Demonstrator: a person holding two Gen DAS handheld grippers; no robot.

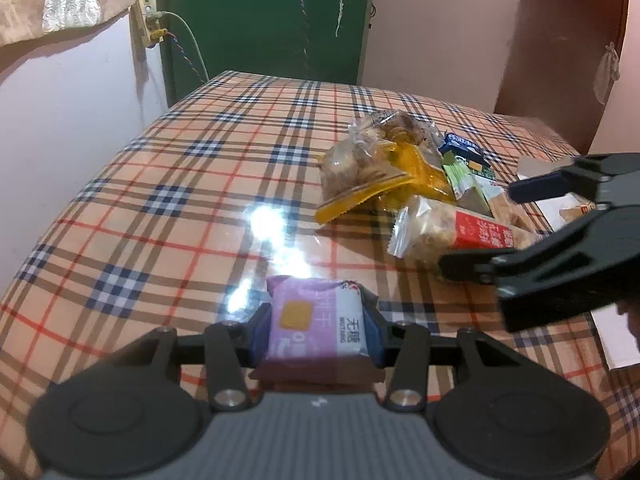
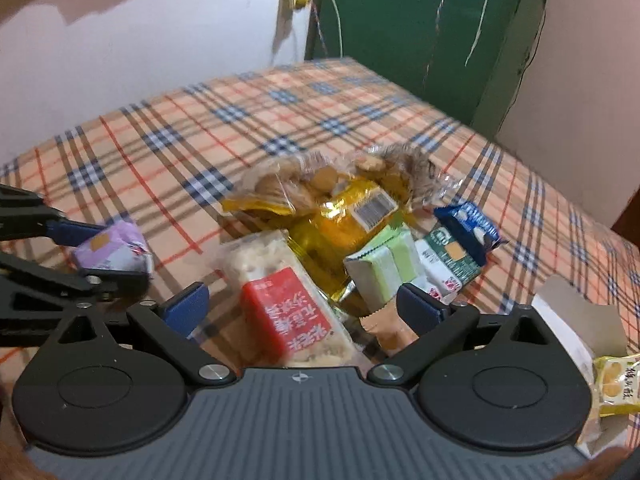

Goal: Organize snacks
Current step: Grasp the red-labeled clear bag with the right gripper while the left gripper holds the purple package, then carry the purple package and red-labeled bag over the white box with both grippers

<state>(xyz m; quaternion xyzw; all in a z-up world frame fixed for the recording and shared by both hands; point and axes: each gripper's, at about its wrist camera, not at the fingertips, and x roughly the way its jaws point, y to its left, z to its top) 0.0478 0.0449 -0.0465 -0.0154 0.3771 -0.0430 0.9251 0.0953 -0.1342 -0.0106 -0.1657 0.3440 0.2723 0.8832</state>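
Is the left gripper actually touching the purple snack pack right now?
Touching. In the left wrist view the left gripper has both blue pads pressed against the sides of the purple snack pack, no gap on either side; the right wrist view agrees.

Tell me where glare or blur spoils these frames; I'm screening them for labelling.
Left wrist view: a white lamp glare on the tablecloth just beyond the purple packet, which is sharp; the right hand-held gripper is slightly smeared. Right wrist view: softer overall, motion-blurred toward the table's far edge; straight edges bow from the fisheye.
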